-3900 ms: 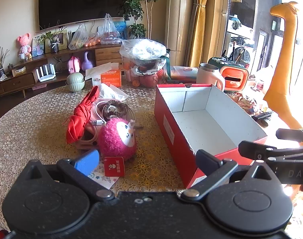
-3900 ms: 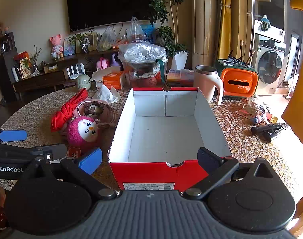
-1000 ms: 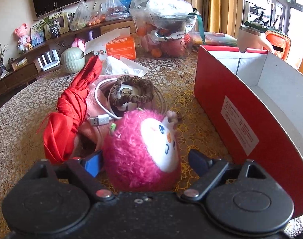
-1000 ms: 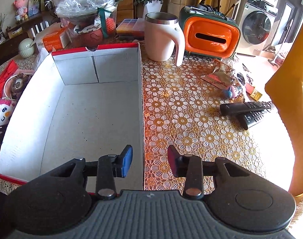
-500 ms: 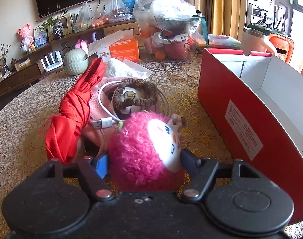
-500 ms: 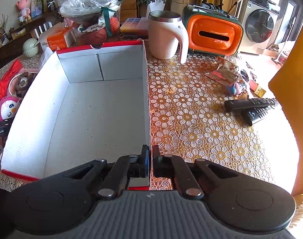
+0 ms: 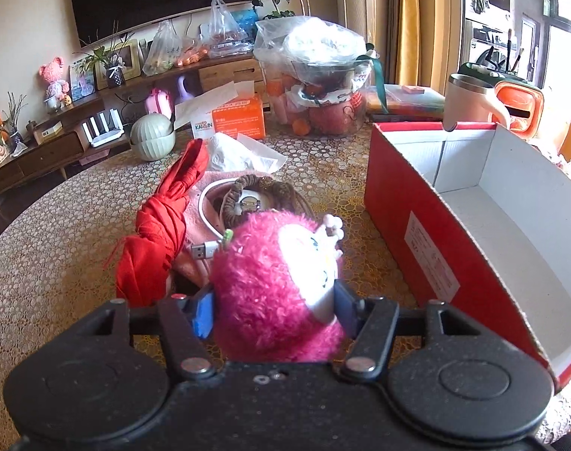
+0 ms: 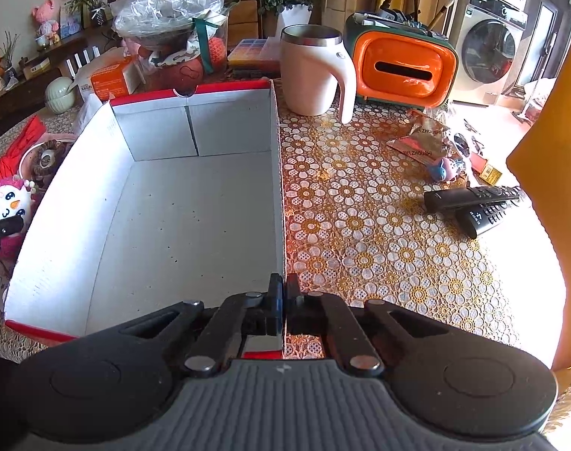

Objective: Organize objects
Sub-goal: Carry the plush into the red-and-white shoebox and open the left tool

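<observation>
My left gripper [image 7: 272, 306] is shut on a fluffy pink plush toy [image 7: 274, 282] with a white face, held a little above the table, left of the red cardboard box [image 7: 428, 233]. The toy also shows at the left edge of the right wrist view [image 8: 7, 203]. My right gripper [image 8: 284, 293] is shut on the right wall of the box [image 8: 279, 188], near its front corner. The box is white inside and holds nothing. Behind the toy lie a folded red umbrella [image 7: 161, 225], a white USB cable [image 7: 206, 221] and a brown beaded bracelet [image 7: 255, 188].
A white mug [image 8: 315, 71], an orange tissue holder [image 8: 402, 67], two black remotes [image 8: 477, 203] and snack packets [image 8: 420, 139] lie right of the box. A bagged fruit bowl [image 7: 319, 86], an orange tissue box [image 7: 236, 116] and a green jar [image 7: 150, 135] stand behind.
My left gripper closed on the pink plush toy and lifted it slightly. My right gripper closed onto the box's right wall and stays there.
</observation>
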Demonstrator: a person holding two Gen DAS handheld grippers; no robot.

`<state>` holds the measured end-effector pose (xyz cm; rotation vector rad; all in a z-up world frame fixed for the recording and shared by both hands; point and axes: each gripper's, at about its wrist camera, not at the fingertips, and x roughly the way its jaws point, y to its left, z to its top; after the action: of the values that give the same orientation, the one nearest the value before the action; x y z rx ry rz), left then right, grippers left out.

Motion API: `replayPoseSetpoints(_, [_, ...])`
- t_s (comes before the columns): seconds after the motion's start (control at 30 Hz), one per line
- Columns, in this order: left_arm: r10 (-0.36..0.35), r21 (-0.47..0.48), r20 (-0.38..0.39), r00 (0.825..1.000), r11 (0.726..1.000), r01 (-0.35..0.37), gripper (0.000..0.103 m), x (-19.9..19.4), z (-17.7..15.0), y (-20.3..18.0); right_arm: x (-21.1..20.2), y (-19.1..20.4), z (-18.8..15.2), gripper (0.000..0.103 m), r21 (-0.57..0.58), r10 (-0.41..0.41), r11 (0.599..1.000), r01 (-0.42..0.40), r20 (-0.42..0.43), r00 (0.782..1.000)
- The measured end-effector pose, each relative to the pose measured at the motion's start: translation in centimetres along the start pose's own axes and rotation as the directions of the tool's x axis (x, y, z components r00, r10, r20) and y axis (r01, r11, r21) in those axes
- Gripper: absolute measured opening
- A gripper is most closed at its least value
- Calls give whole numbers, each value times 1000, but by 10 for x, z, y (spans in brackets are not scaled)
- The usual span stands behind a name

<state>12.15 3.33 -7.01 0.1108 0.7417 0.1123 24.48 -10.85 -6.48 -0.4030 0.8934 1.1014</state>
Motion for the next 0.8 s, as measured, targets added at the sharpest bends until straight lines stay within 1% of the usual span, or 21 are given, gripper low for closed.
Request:
replayPoseSetpoints(0.27, [-87,53,47,995,995,84,61,-43,25,-17,-1,-1,-1,1,10,9,1000,-9,5,1000])
replayPoseSetpoints(0.53, [-188,120,76,979,977,178,62,-67,59,-54,-1,-4,0,1,18,20,1000,-20,5,1000])
replayPoseSetpoints(0.67, [-235,179,48,971,958,223,62,-63,72,-81,-1,-5,0,1,20,25,999,-25,2,1000])
replayPoseSetpoints(0.8, [-248,229,5,969,943,240,62,-49,77,-110,-1,-4,0,1,19,26,999,-26,3,1000])
